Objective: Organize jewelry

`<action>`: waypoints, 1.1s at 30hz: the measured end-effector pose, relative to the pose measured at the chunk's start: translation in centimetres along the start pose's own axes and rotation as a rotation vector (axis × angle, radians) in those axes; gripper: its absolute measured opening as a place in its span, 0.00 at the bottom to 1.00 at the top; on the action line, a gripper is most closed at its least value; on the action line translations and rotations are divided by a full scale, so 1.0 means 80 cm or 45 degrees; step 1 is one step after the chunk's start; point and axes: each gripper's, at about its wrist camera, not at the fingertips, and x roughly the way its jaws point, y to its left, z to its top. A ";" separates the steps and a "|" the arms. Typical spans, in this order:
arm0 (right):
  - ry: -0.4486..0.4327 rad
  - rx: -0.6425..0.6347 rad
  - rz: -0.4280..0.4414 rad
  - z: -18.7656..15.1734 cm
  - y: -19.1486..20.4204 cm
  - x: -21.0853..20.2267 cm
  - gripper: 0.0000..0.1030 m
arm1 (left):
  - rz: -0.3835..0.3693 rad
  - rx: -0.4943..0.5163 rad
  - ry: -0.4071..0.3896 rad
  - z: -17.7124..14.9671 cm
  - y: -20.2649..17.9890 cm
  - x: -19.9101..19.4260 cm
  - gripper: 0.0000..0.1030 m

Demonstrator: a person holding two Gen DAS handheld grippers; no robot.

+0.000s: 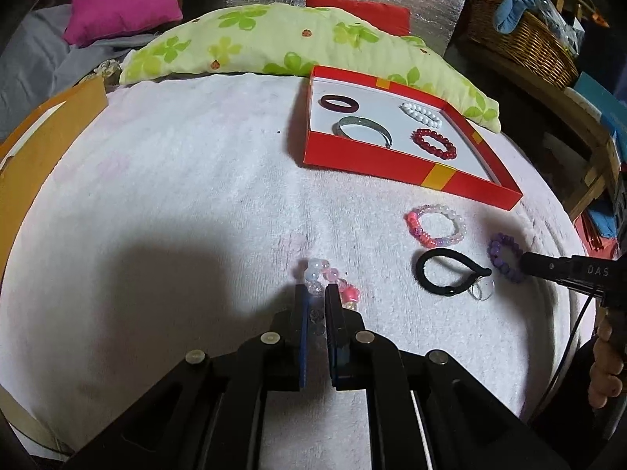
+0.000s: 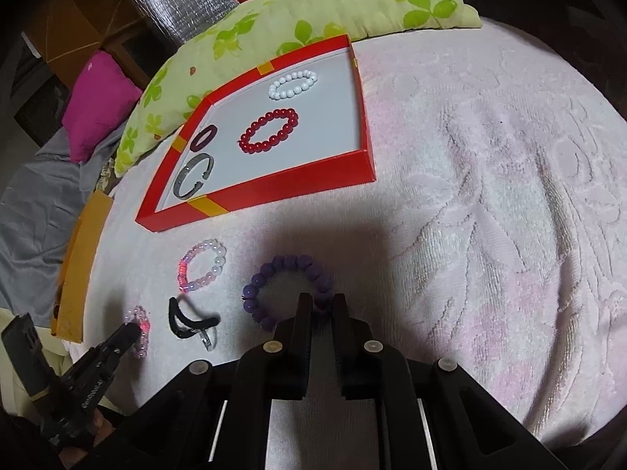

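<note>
A red box [image 1: 392, 162] [image 2: 274, 192] on the white towel holds a dark red ring [image 1: 340, 103], a silver bangle [image 1: 364, 129], a white bead bracelet [image 1: 421, 113] [image 2: 293, 84] and a red bead bracelet [image 1: 435, 143] [image 2: 269, 130]. My left gripper [image 1: 316, 293] is shut on a clear-and-pink bead bracelet [image 1: 333, 280] [image 2: 138, 329] lying on the towel. My right gripper [image 2: 322, 301] is shut on a purple bead bracelet [image 2: 274, 274] [image 1: 505, 256]. A pink-and-white bead bracelet [image 1: 437, 225] [image 2: 202, 264] and a black hair tie [image 1: 450, 272] [image 2: 188, 319] lie between them.
A green flowered pillow [image 1: 274, 43] [image 2: 313, 11] lies behind the box. A magenta cushion [image 1: 125, 0] is at the far left, an orange envelope [image 1: 43, 145] along the towel's left edge, and a wicker basket [image 1: 525, 39] at the far right.
</note>
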 end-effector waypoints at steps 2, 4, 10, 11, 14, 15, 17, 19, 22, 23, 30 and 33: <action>-0.009 -0.013 -0.012 0.001 0.003 0.003 0.12 | -0.004 0.000 0.001 0.000 -0.001 0.000 0.13; -0.021 -0.031 -0.022 0.000 0.005 0.006 0.12 | -0.010 0.007 -0.003 0.001 -0.005 0.001 0.18; -0.046 -0.094 -0.052 -0.002 0.013 0.009 0.11 | -0.011 0.026 -0.016 0.003 -0.010 0.004 0.20; -0.052 -0.098 -0.053 -0.002 0.013 0.008 0.11 | -0.014 0.026 -0.018 0.003 -0.010 0.004 0.20; -0.060 -0.096 -0.044 -0.002 0.013 0.007 0.10 | -0.012 0.028 -0.023 0.003 -0.010 0.003 0.13; -0.064 -0.092 -0.036 -0.001 0.013 0.006 0.10 | -0.010 0.031 -0.023 0.003 -0.011 0.003 0.09; -0.070 -0.084 -0.012 -0.001 0.012 0.003 0.10 | -0.007 0.034 -0.028 0.004 -0.012 0.003 0.08; -0.082 -0.080 0.009 -0.001 0.013 -0.001 0.10 | -0.006 0.031 -0.044 0.005 -0.012 -0.001 0.08; -0.120 -0.080 0.046 -0.001 0.016 -0.010 0.10 | -0.015 0.023 -0.065 0.008 -0.012 -0.006 0.08; -0.138 -0.080 0.060 0.000 0.016 -0.015 0.10 | -0.018 0.023 -0.070 0.009 -0.013 -0.007 0.08; -0.206 -0.078 0.110 0.001 0.020 -0.034 0.10 | -0.034 0.023 -0.100 0.010 -0.016 -0.013 0.07; -0.228 -0.070 0.127 0.002 0.019 -0.039 0.10 | -0.039 0.009 -0.116 0.011 -0.015 -0.016 0.07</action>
